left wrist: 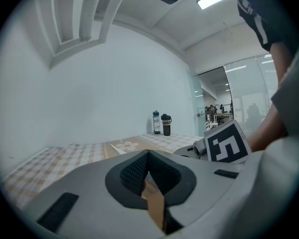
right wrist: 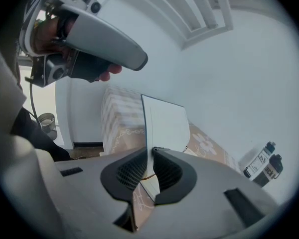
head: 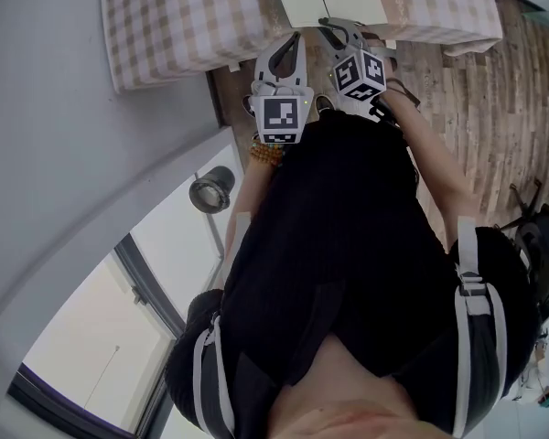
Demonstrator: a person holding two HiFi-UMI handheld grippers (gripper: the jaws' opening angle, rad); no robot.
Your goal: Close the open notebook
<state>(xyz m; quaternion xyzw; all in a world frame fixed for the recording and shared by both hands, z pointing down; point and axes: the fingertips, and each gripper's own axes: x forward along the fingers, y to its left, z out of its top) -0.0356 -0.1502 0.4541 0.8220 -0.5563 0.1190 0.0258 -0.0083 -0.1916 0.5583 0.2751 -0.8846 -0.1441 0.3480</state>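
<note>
Rt hand-held gripper (right wrist: pixel 150 156): jaws closed on the edge of one white leaf of the notebook (right wrist: pixel 164 123), nipped at the tips only. The leaf stands near upright, running to 12 o'clock from the jaws in the rt gripper view. In the head view the notebook lies at 12 o'clock on the checked-cloth table (head: pixel 165 26), by the table's near edge, pages open.

Lt hand-held gripper (left wrist: pixel 148 156): jaws together, nothing held. It sits at 9 o'clock of the rt one in the head view, just beside it.

Risks (judged):
- Thin leaf, tip grip only, so it could slip out mid-swing and flop back open.
- A pull toward the person rather than an arc about the spine could crease or tear the leaf, or drag the whole book off the near edge. Nothing pins the other half.
- Can't tell if the nipped piece is a cover or a single page. If a page, the book stays open.

Around:
- Bottles (right wrist: pixel 261 162) at 4 o'clock in the rt gripper view, well apart from the book, no obstruction.
- Lt gripper hangs at 10 o'clock over the raised leaf in that view. If the leaf folds that way, it's in the path and needs to clear or drop onto the flat half.
- Round can (head: pixel 210 190) on the floor at 9 o'clock in the head view, irrelevant.
</note>
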